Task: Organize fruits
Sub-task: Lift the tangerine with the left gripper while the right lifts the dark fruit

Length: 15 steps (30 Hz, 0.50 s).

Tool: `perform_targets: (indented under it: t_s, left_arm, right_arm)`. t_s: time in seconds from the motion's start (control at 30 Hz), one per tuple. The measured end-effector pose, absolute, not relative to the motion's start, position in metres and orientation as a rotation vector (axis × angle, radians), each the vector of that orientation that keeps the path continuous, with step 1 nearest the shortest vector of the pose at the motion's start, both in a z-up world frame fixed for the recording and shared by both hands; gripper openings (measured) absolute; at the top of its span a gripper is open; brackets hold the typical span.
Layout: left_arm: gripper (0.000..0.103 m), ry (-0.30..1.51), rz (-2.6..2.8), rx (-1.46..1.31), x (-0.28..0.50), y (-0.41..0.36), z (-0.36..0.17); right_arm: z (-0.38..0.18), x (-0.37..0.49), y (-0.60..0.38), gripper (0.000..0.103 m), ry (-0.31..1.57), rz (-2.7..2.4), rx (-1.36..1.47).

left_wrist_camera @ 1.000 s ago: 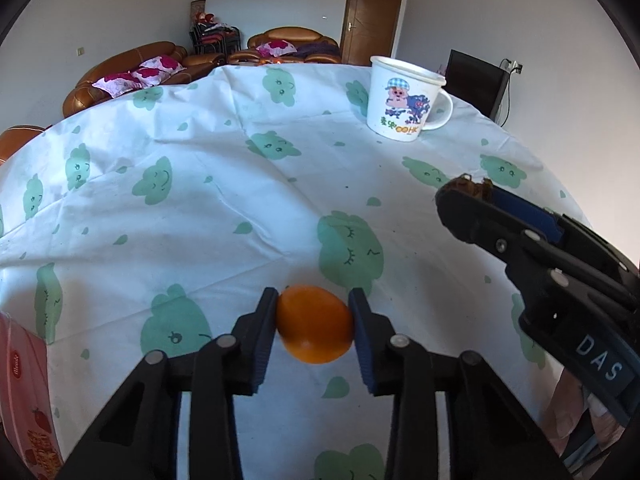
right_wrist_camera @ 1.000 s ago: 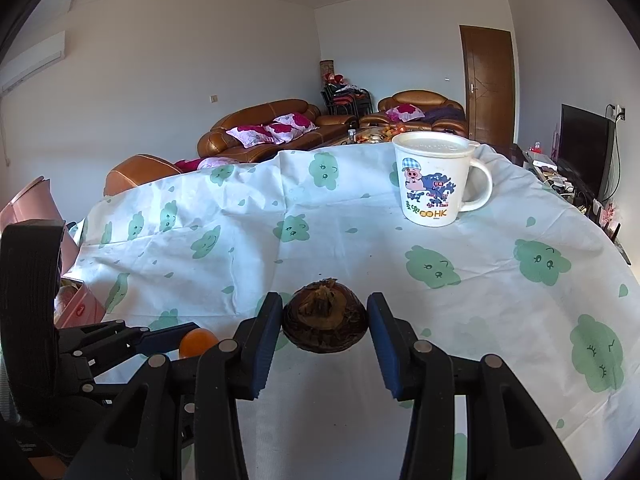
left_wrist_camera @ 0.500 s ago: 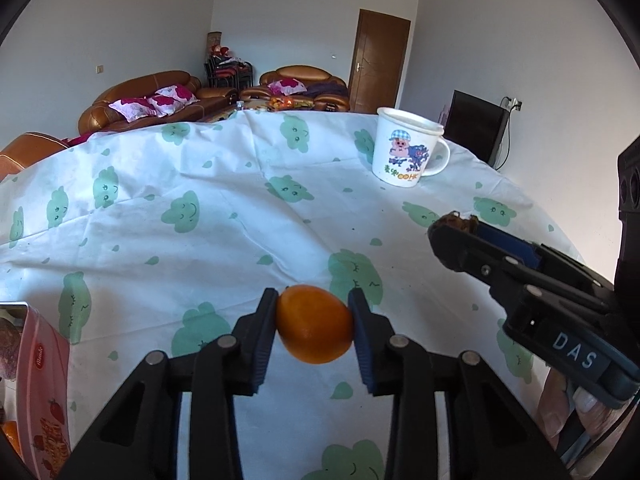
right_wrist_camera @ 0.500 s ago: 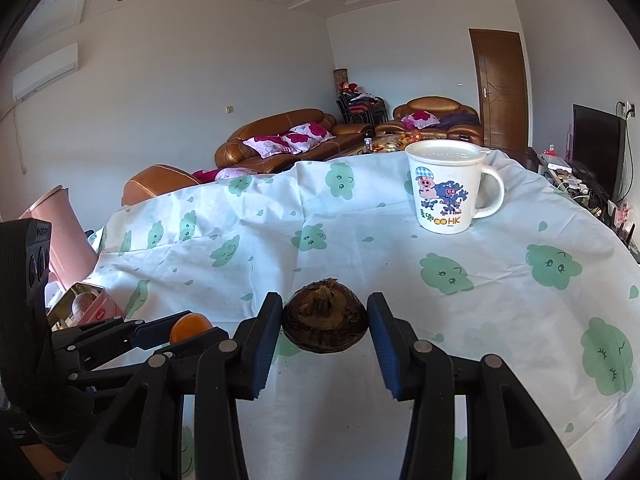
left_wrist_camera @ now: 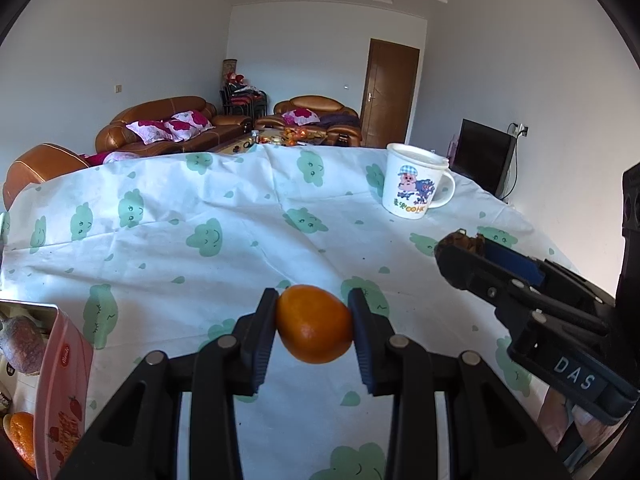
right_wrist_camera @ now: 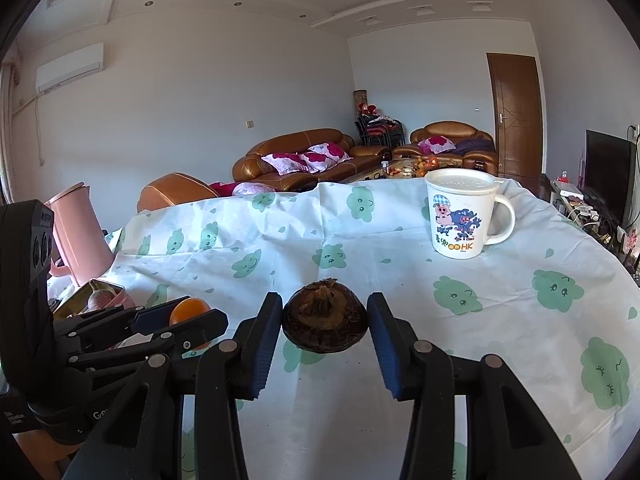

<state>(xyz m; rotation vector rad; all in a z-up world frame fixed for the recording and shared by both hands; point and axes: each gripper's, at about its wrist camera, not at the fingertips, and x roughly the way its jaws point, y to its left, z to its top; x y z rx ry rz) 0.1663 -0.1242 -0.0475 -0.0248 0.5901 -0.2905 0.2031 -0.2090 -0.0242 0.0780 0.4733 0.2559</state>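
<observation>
I am holding the orange [left_wrist_camera: 314, 323] clamped between both pads of my left gripper [left_wrist_camera: 313, 330], above the tablecloth [left_wrist_camera: 240, 240]. My right gripper [right_wrist_camera: 325, 330] is gripping the brown fruit [right_wrist_camera: 325, 322] the same way. The pink box [left_wrist_camera: 60, 384] is sitting at the left, holding other fruit; the mug [right_wrist_camera: 460, 218] is standing far right.

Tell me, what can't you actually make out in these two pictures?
- Pink box, left view: contents cut off by the frame edge and its wall.
- Mug, both views: its inside is hidden by the rim.
- Orange, right view: mostly hidden behind the left gripper.
</observation>
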Motion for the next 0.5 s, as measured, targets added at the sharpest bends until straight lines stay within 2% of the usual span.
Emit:
perform_targets:
  t_s: [0.5]
  left_arm:
    - [0.037, 0.491, -0.257, 0.003, 0.149, -0.124, -0.039]
  right_arm:
    - [-0.020, 0.193, -0.207, 0.046, 0.413, 0.274, 0.060]
